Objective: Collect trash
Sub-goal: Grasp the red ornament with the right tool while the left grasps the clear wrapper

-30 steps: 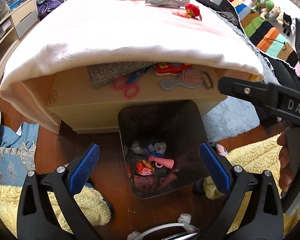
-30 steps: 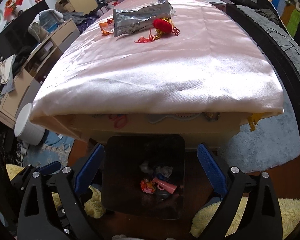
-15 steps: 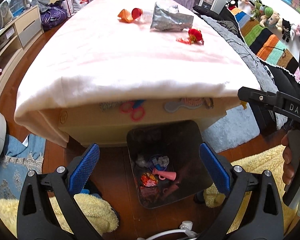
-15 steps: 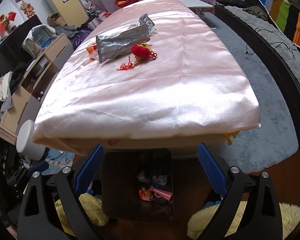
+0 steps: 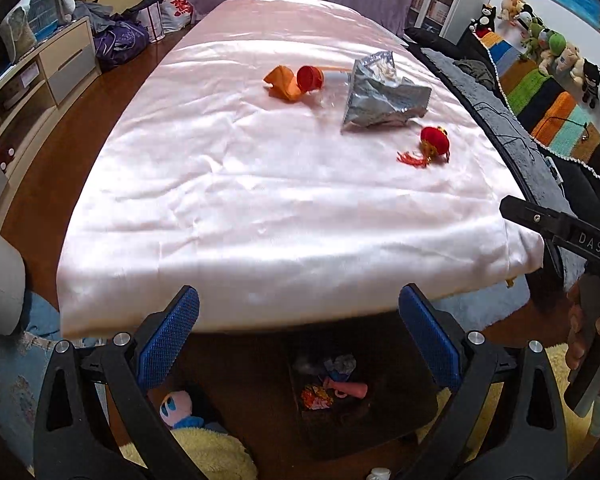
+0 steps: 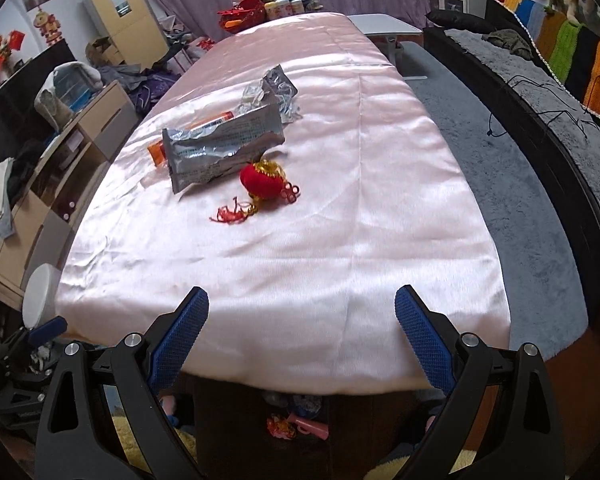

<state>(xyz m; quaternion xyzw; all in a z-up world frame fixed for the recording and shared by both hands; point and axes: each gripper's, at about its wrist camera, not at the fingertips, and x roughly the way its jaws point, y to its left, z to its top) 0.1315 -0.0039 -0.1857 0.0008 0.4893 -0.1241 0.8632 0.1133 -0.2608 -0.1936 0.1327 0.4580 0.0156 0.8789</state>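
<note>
two grippers hang over the near edge of a table draped in a pale pink cloth (image 5: 260, 184), each with its blue-padded fingers spread wide and nothing between them: the left gripper (image 5: 299, 340) and the right gripper (image 6: 301, 338). on the cloth, well ahead of both, lies the trash: a crumpled silver foil bag (image 5: 382, 96), a small red lantern ornament (image 6: 262, 182) with a tassel just in front of the bag, and an orange wrapper (image 5: 284, 82) touching a red cup (image 5: 310, 77) to the bag's left. under the table's near edge stands a dark bin (image 5: 380, 412) holding a pink piece, a red-and-yellow wrapper and some grey crumpled scraps. in the left wrist view, a hand (image 5: 584, 332) grips the right gripper's handle.
</note>
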